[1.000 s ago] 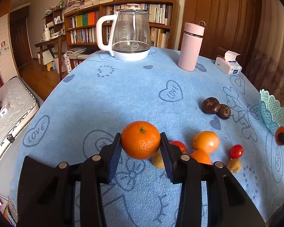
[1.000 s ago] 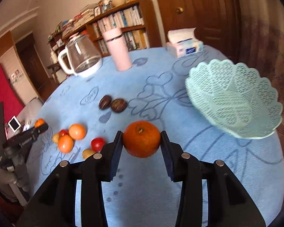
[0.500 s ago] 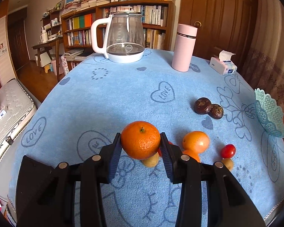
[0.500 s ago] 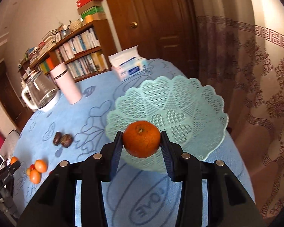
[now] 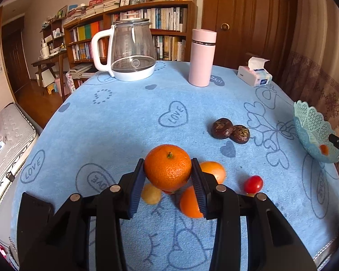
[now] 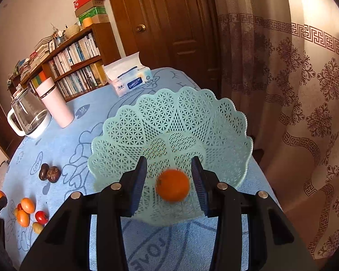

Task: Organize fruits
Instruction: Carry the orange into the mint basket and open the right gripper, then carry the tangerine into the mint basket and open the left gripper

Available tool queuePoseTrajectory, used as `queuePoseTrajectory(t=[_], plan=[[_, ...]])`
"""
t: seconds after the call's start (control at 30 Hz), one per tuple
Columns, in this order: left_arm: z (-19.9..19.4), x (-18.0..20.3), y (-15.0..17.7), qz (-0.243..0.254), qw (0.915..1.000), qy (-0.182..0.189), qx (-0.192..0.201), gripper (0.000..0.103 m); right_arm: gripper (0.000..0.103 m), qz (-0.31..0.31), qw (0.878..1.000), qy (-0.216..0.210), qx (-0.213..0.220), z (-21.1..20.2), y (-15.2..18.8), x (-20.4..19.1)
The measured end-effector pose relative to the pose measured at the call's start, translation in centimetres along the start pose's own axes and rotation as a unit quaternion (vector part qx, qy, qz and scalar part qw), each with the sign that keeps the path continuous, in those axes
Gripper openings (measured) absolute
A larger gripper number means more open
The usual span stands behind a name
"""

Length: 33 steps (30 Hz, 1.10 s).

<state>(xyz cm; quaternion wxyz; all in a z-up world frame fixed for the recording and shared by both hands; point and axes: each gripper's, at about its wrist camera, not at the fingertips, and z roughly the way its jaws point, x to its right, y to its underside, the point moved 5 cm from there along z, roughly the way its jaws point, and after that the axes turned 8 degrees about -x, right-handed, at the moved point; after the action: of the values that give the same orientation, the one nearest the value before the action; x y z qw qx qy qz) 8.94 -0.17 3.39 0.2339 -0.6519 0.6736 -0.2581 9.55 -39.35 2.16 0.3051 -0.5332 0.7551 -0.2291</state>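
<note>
The right gripper (image 6: 169, 177) has its jaws spread above the mint basket (image 6: 192, 117), and a blurred orange (image 6: 172, 185) sits loose inside it. That one could roll against the shallow wall. The left gripper (image 5: 168, 174) clamps another orange (image 5: 167, 167) above the fruit pile (image 5: 212, 171) on the bench (image 5: 124, 122); a slack squeeze would drop it there.

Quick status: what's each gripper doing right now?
Left gripper: shut on an orange.
Right gripper: open, its orange released over the basket.
</note>
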Motion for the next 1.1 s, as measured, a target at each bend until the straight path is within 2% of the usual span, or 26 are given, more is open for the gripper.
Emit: queuePoseTrajectory(t=[0.07,0.2,0.33,0.4,0.57,0.6,0.67,0.93,1.0,1.1], plan=[[-0.1,0.5,-0.1,0.005,1.0000,0.001,0.001,0.041,0.050,0.007,1.000,-0.001,0.005,-0.2,-0.1,0.3],[-0.3,1.8,-0.6,0.018,0.9998,0.007,0.005,0.041,0.050,0.020,1.000,0.002,0.018,-0.7,-0.3,1.0],[-0.6,3.7,-1.3,0.036,0.9992,0.016,0.010,0.041,0.052,0.032,0.998,0.011,0.052,-1.9,-0.8,1.5],[-0.8,4.9,-1.7,0.048,0.9985,0.021,0.015,0.041,0.060,0.043,0.996,0.019,0.075,-2.6,-1.0,1.9],[-1.0,8.7,-2.4,0.082,0.9957,0.036,0.023,0.041,0.062,0.050,0.992,0.039,0.112,-3.6,-1.4,2.7],[-1.0,9.3,-2.5,0.087,0.9952,0.037,0.023,0.041,0.069,0.055,0.991,0.042,0.116,-3.7,-1.3,2.9],[-0.7,11.0,-2.7,0.101,0.9938,0.041,0.022,0.041,0.076,0.065,0.989,0.042,0.123,-3.8,-1.3,3.4],[1.0,17.8,-3.4,0.155,0.9854,0.069,0.018,0.041,0.076,0.094,0.985,0.052,0.135,-3.9,-0.7,4.7],[1.4,19.1,-3.4,0.163,0.9836,0.076,0.014,0.041,0.082,0.103,0.984,0.052,0.136,-3.9,-0.6,5.0],[2.1,21.2,-3.5,0.179,0.9802,0.084,0.011,0.041,0.084,0.116,0.982,0.053,0.137,-3.9,-0.5,5.5]])
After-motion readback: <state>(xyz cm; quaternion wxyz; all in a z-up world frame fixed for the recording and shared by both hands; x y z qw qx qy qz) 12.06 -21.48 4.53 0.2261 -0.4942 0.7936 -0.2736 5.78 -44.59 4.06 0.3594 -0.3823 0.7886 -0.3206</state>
